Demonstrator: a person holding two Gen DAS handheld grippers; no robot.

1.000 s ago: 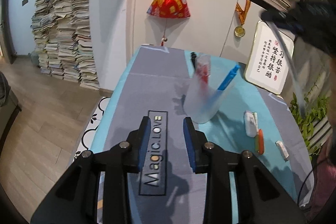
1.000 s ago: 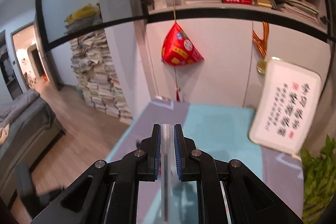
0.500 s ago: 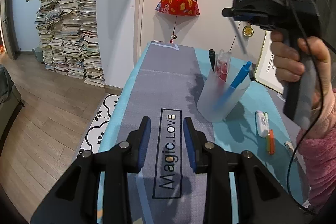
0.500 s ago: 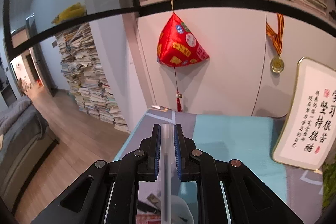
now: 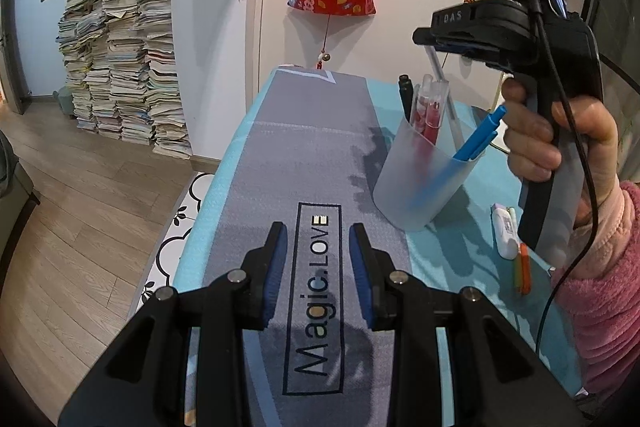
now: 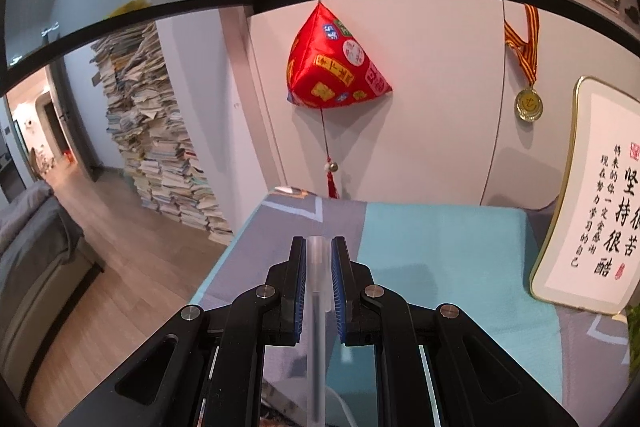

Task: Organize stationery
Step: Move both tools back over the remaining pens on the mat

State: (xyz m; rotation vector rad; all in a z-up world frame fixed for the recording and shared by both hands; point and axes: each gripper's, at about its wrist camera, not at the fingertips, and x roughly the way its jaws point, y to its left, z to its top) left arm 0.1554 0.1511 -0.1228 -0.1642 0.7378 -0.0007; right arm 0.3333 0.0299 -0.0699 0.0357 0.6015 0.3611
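Two grippers were in play here. The right gripper (image 6: 319, 267) was clamped tight on one clear pen (image 6: 319, 291), which was held upright with its lower end dipped toward the rim of the frosted pen cup (image 5: 420, 187); whether the tip had actually got inside couldn't be told. In the left wrist view that gripper (image 5: 434, 45) was seen gripped by a hand (image 5: 560, 135) in a fuzzy pink sleeve (image 5: 592, 267), right above the cup. The left gripper (image 5: 318, 267) was parked low over the near part of the table mat (image 5: 312, 131), its jaws partly apart with nothing between them.

One cup was counted, standing about mid-table toward the right edge. Four pens were already stuck in it: one black pen (image 5: 406, 95), two clear pens with red insides (image 5: 428, 107), and one blue pen (image 5: 480, 135) leaning out to the right. Beside the cup, nearer the right edge, one white correction tape (image 5: 505, 231) and one orange pen (image 5: 524, 273) were left lying flat, just next to each other.
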